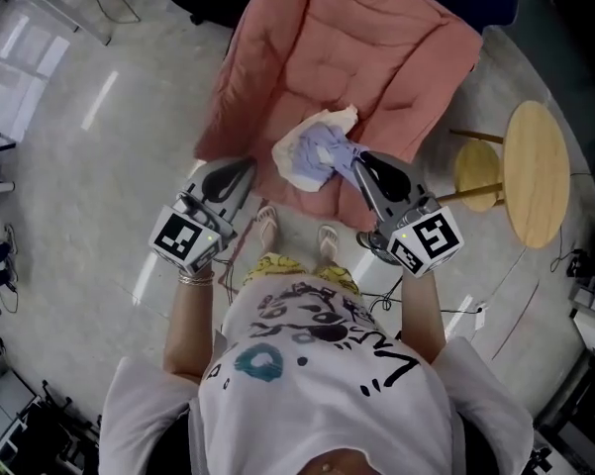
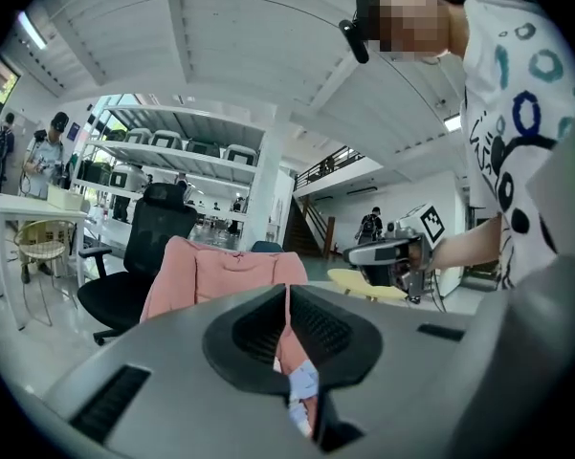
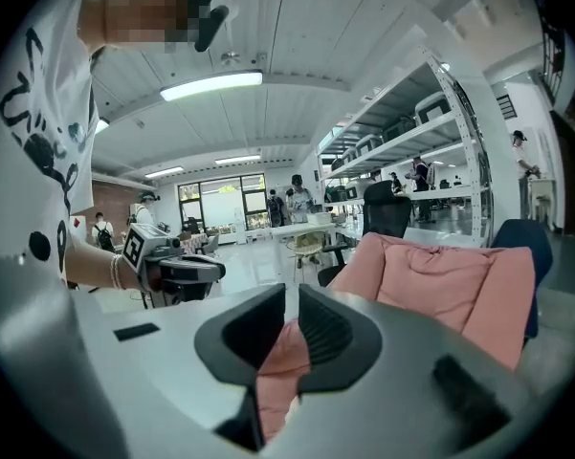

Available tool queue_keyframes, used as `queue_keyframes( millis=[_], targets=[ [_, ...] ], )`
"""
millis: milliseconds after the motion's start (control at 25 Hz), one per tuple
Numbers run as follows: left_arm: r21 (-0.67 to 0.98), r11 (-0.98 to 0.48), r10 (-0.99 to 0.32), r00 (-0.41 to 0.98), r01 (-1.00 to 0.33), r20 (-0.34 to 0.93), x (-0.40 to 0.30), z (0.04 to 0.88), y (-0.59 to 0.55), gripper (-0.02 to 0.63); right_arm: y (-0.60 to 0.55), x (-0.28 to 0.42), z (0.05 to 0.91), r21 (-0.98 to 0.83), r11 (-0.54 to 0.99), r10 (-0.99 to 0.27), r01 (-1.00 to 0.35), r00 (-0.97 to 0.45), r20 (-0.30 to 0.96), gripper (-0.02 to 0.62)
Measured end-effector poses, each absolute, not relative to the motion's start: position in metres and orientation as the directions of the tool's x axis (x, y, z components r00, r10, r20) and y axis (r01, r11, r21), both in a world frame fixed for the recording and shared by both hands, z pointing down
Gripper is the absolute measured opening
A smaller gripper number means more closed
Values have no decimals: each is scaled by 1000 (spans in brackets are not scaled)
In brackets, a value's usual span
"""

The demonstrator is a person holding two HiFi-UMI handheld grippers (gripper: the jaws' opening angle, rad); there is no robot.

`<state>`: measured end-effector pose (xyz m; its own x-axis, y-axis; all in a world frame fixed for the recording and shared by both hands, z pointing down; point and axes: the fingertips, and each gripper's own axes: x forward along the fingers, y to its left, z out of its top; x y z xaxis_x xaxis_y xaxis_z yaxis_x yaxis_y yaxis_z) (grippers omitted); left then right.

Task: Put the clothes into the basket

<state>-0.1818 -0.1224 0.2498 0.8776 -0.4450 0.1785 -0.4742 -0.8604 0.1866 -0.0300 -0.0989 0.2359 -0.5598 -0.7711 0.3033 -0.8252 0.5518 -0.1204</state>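
While both pairs of jaws are closed, your left gripper (image 1: 246, 166) flanks the clothes (image 1: 312, 151) at 9 o'clock, your right gripper (image 1: 358, 159) at 3.

The left gripper (image 2: 287, 293) fills the foreground, its dark jaws closed to a thin slit. Through the slit show pink padding and a pale lilac cloth (image 2: 302, 381). Beyond stand a pink cushioned chair (image 2: 225, 273) and a black office chair (image 2: 142, 249). At right, a hand holds the right gripper (image 2: 356, 254) level.

We see pink padded chair (image 1: 376, 47) on grey floor (image 1: 99, 166); crumpled lilac-white garment (image 1: 312, 151) lies on cushion near front edge.
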Motion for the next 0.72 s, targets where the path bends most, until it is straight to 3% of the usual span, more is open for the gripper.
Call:
queue_keyframes(
  millis=[600,720],
  targets=[
    [248,-877,-352,902,-411,248,-157,349,-140,18,-128,-21,344,-107,560,-680,-822,-529,508,33],
    [286,-853,-380,895,-436,232,-152,360,-147,18,-131,-16,372,-112,568,-648,-815,-527,550,102]
  ],
)
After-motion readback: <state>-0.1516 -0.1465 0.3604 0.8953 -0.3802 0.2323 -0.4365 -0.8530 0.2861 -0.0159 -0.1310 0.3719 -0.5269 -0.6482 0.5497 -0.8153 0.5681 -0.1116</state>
